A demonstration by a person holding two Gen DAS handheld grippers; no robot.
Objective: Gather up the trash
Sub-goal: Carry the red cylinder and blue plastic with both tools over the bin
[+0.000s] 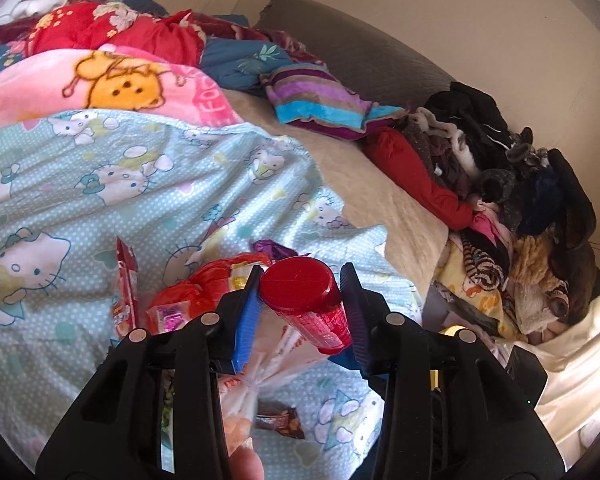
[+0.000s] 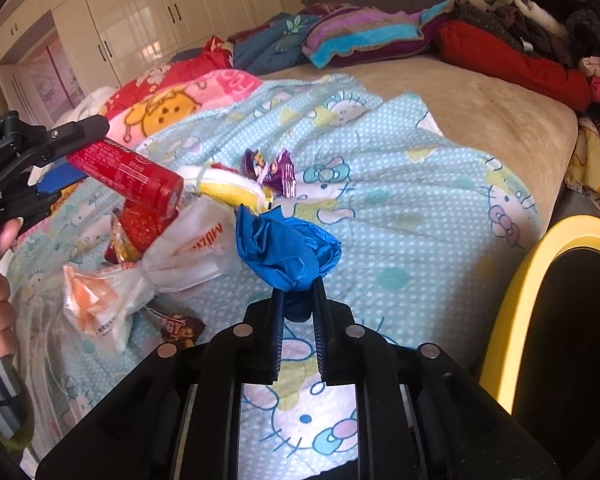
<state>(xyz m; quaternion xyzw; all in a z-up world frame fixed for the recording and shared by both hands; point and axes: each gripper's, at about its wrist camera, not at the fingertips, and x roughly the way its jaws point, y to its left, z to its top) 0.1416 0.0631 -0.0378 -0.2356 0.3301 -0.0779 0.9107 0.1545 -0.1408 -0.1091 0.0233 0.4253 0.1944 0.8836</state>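
Note:
My left gripper (image 1: 300, 280) is shut on a red plastic tube (image 1: 306, 300) and holds it above the bed; the tube also shows in the right wrist view (image 2: 132, 174). My right gripper (image 2: 298, 292) is shut on a crumpled blue bag (image 2: 288, 246), lifted over the Hello Kitty sheet (image 2: 400, 240). On the sheet lie a tied white plastic bag (image 2: 160, 272), red wrappers (image 1: 188, 296), a purple wrapper (image 2: 282, 172), a yellow-white packet (image 2: 228, 188), a brown snack wrapper (image 2: 180, 330) and a red box (image 1: 126, 292).
A yellow-rimmed bin (image 2: 512, 312) stands at the bed's right side. Piled clothes (image 1: 520, 200) lie along the right edge, blankets and pillows (image 1: 320, 100) at the far end. White wardrobes (image 2: 140, 20) line the back wall.

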